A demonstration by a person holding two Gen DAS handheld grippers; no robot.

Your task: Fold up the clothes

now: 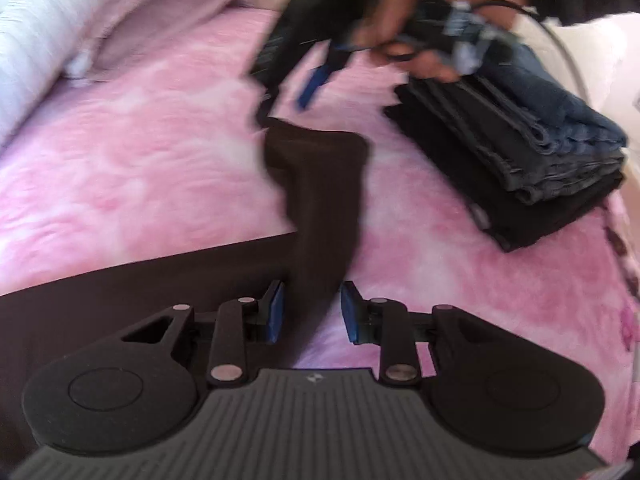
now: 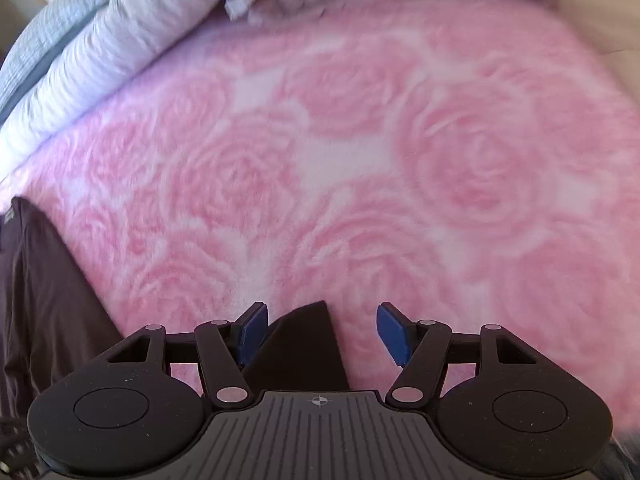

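I hold both tongs, left gripper (image 1: 312,312) and right gripper (image 2: 318,334), unclenched astride the brown garment (image 1: 320,200), positioned to pinch it for folding.

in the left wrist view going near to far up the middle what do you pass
Open left gripper → long dark brown garment → right gripper held in the person's hand

Bright, soft daylight; both fisheye views bend at the edges and show motion blur.

One dark brown garment (image 1: 320,184), one stack of folded clothes (image 1: 516,152), one pink blanket (image 2: 360,140), two grippers (image 1: 312,312).
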